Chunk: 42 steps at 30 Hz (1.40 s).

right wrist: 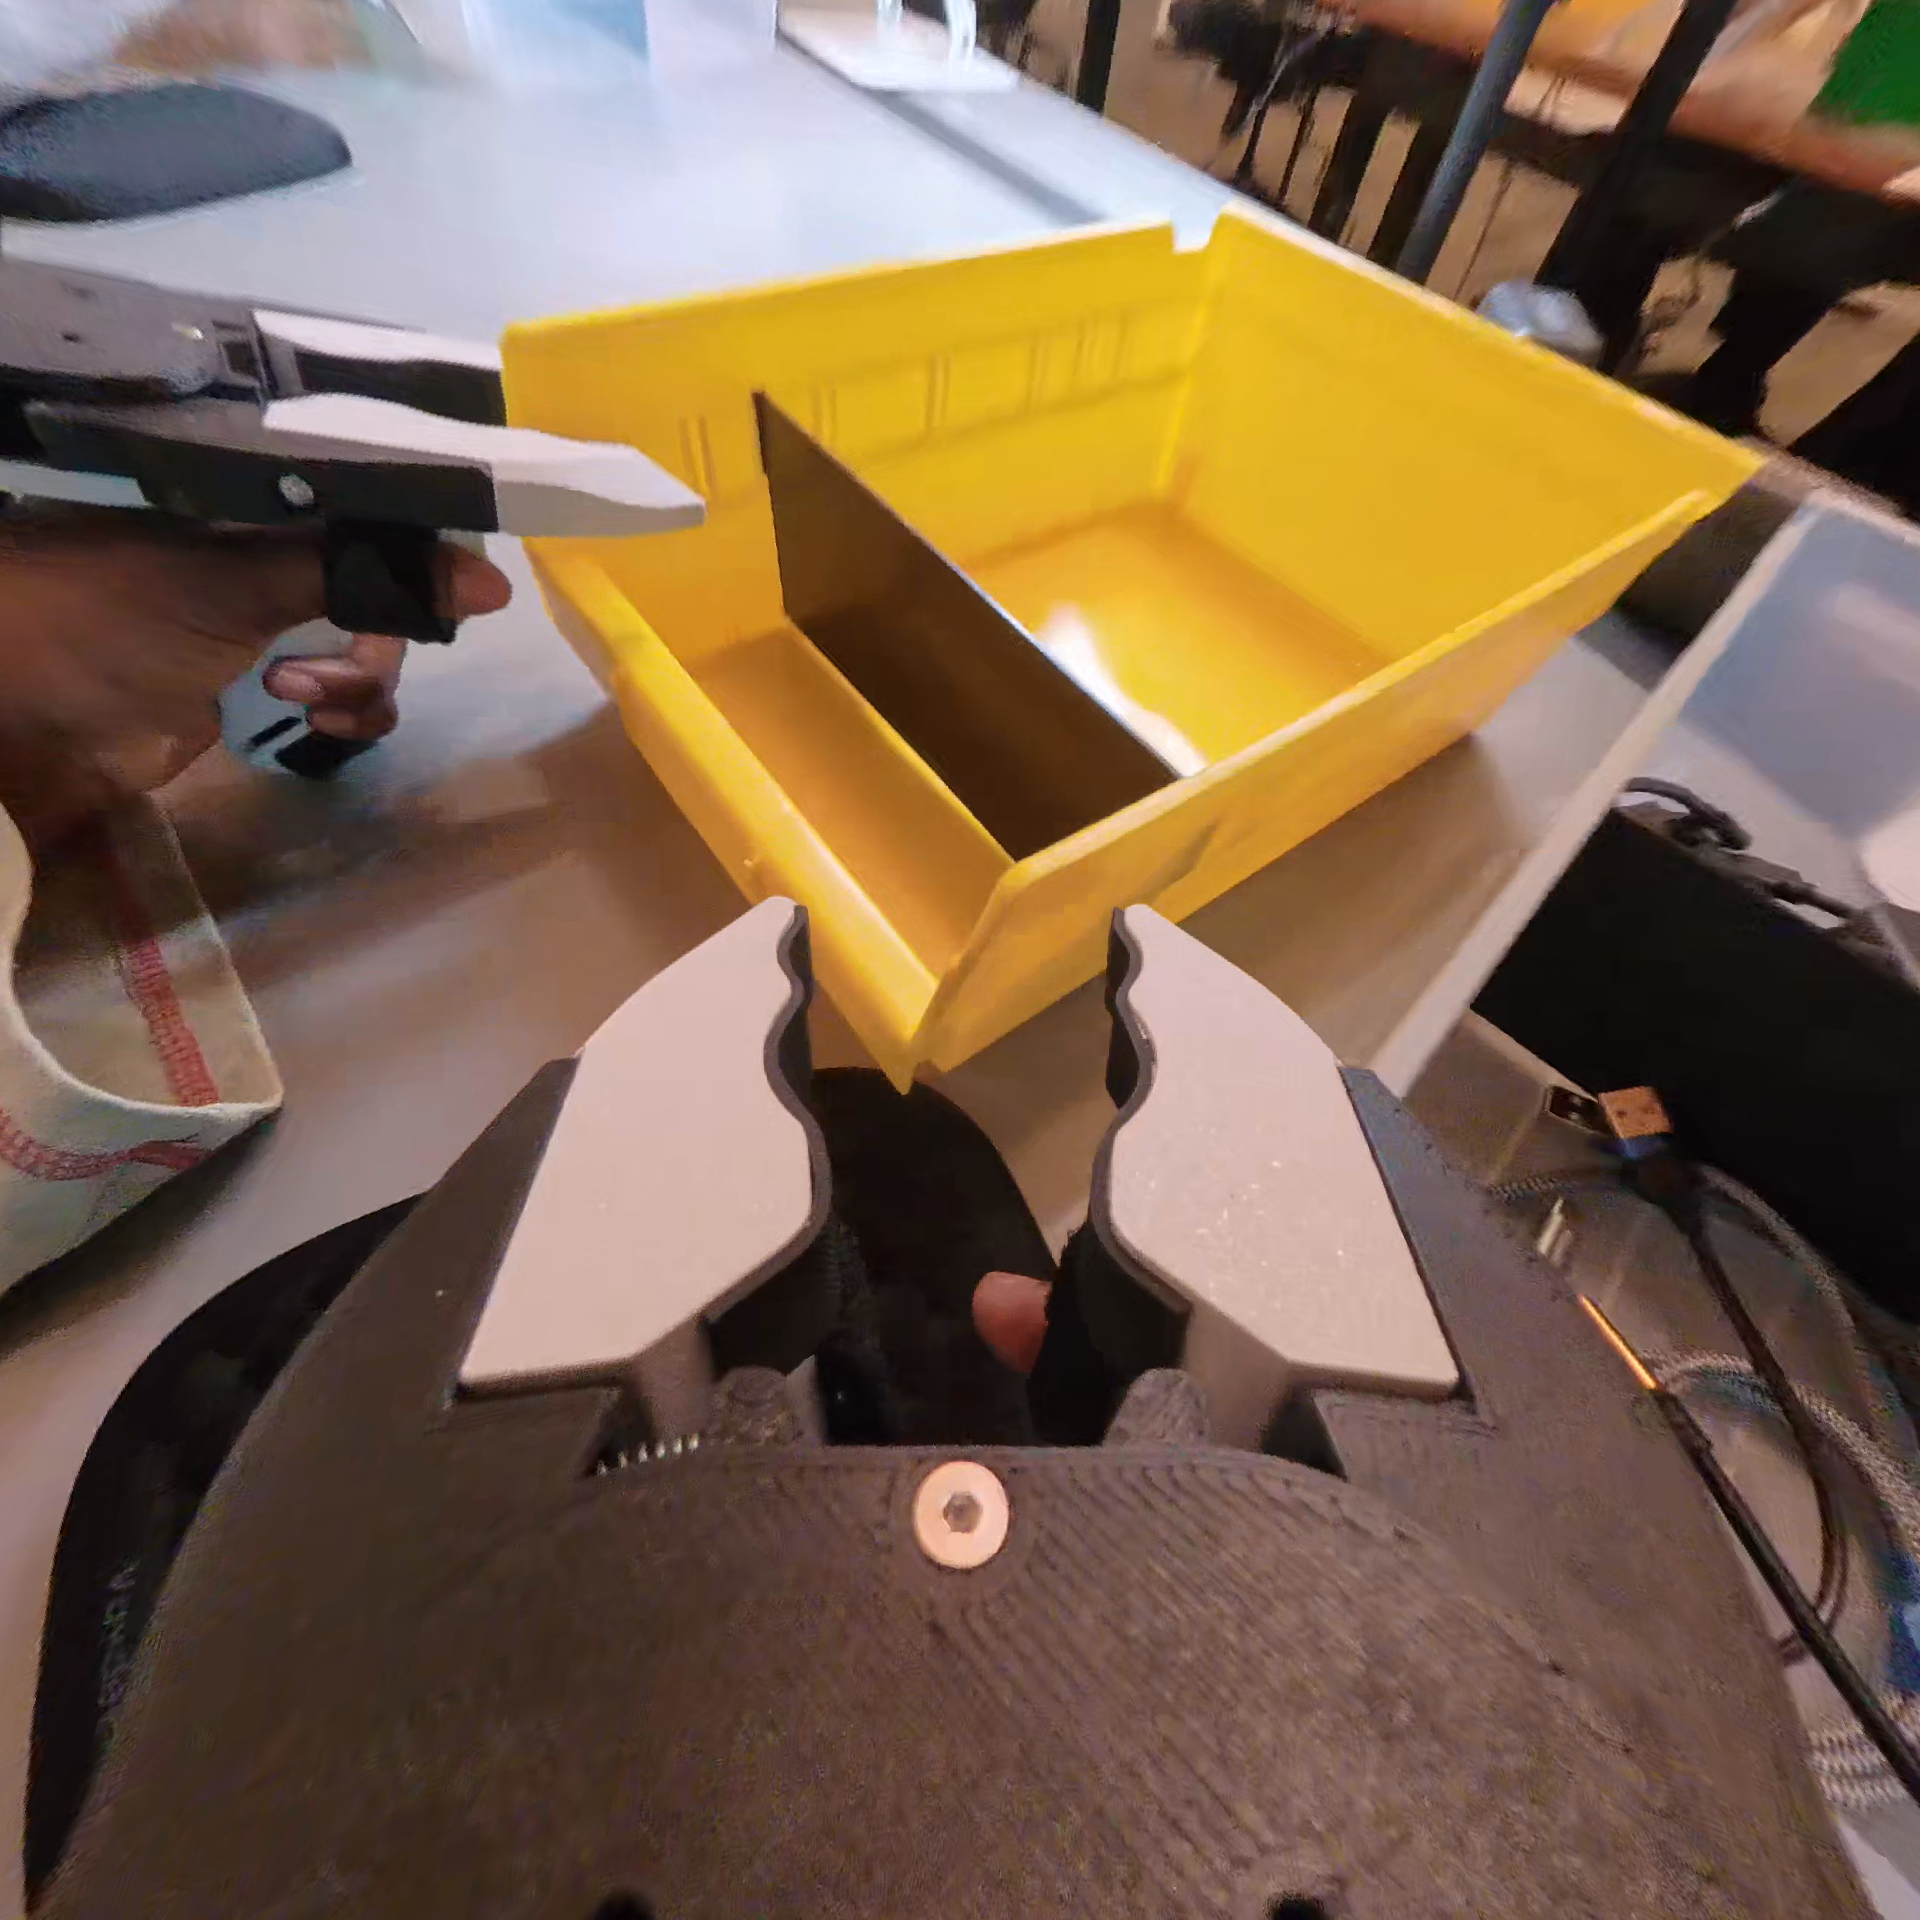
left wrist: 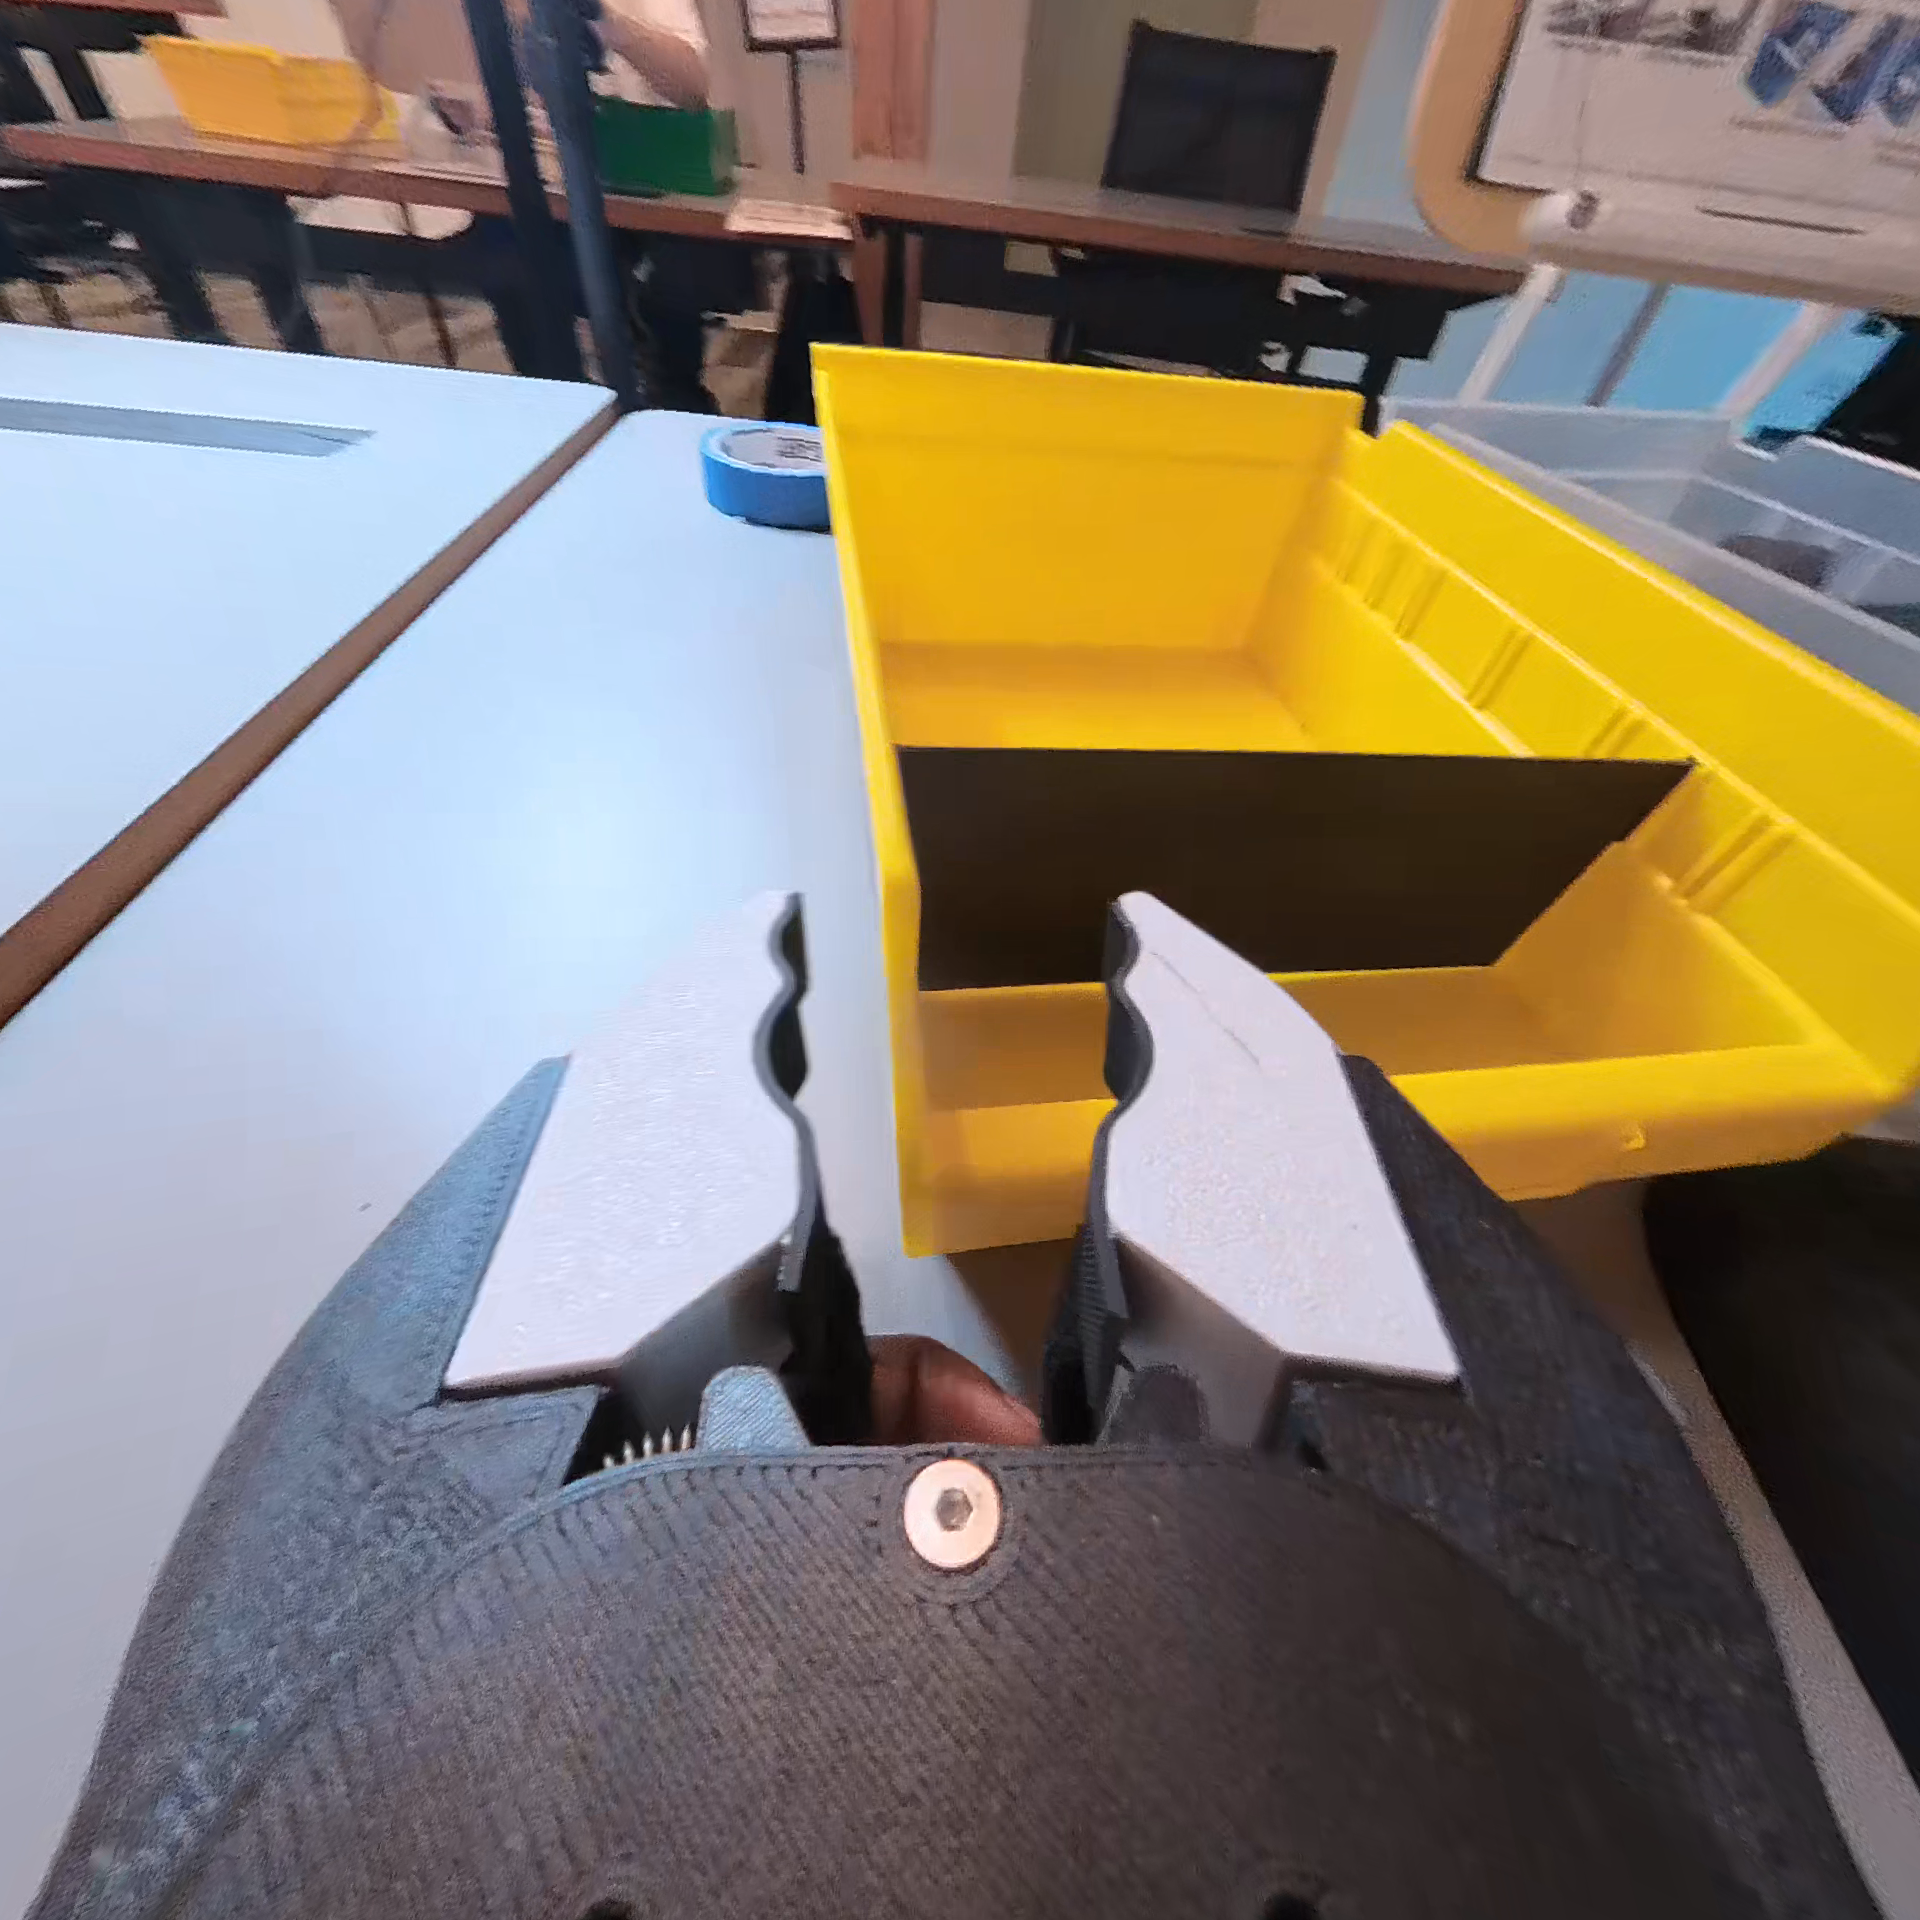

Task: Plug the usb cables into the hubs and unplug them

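- USB cables (right wrist: 1766, 1382): dark and braided, coiled at the right edge of the right wrist view, low on the worktop (left wrist: 499, 831); two metal plug ends (right wrist: 1605, 1112) lie side by side just ahead of the coil, unplugged.
- Black case (right wrist: 1704, 997) sits just behind the plugs; cannot tell whether it is a hub.
- Yellow bin (left wrist: 1091, 540) stands on the worktop, split by an upright black divider (left wrist: 1247, 852); both compartments look bare.
- Blue tape roll (left wrist: 764, 473) lies just beside the bin's far left corner.
- Left tool (left wrist: 956, 1049): jaws apart, nothing between them, held above the worktop at the bin's near left corner. In the right wrist view it (right wrist: 613, 488) is level, tips at the bin's rim, gripped by a hand (right wrist: 208, 644).
- Right tool (right wrist: 956, 1039): jaws apart, empty, aimed at the bin's near corner.
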Tool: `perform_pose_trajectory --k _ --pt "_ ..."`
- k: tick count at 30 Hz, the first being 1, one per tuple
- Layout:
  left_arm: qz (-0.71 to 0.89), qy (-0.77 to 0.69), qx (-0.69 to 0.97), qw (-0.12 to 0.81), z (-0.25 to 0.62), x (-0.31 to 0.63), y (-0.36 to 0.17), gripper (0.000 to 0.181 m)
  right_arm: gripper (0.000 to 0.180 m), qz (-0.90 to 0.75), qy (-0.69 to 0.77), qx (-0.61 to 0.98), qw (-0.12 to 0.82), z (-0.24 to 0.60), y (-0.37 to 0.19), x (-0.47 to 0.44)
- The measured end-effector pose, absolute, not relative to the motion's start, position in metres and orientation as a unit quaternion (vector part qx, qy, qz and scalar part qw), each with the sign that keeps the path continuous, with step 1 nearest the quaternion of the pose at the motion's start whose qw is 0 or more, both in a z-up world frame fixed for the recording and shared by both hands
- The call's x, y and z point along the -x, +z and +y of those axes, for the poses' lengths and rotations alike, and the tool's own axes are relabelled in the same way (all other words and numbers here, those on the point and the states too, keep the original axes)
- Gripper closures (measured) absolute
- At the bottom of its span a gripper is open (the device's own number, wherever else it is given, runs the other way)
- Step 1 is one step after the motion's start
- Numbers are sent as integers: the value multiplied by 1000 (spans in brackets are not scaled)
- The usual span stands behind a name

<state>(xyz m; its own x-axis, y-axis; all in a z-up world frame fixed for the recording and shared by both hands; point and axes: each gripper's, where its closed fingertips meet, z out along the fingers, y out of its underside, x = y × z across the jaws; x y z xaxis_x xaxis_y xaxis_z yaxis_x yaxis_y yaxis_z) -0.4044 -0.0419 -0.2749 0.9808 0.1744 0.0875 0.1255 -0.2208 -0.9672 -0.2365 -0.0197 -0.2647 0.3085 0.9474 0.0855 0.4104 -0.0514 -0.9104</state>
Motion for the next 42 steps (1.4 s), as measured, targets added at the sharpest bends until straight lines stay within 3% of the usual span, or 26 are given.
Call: perform_pose_trajectory --k 4,6,16,25,33,42 --pt "-95 72 795 595 -43 415 -281 175 156 -550 174 653 491 4 -271 243" --pt "-96 126 778 608 -49 419 -274 178 157 -561 167 641 496 4 -271 247" --pt "-96 211 633 739 -98 377 -173 175 164 -537 165 521 643 -10 -190 221" --pt "-6 142 574 806 -56 261 -101 173 164 -457 93 518 717 10 -130 97" --pt "83 15 565 821 8 113 -102 169 165 -378 -7 567 732 33 -129 -59" --pt "163 -48 611 773 73 -27 -154 168 166 -328 -80 631 698 65 -175 -201"
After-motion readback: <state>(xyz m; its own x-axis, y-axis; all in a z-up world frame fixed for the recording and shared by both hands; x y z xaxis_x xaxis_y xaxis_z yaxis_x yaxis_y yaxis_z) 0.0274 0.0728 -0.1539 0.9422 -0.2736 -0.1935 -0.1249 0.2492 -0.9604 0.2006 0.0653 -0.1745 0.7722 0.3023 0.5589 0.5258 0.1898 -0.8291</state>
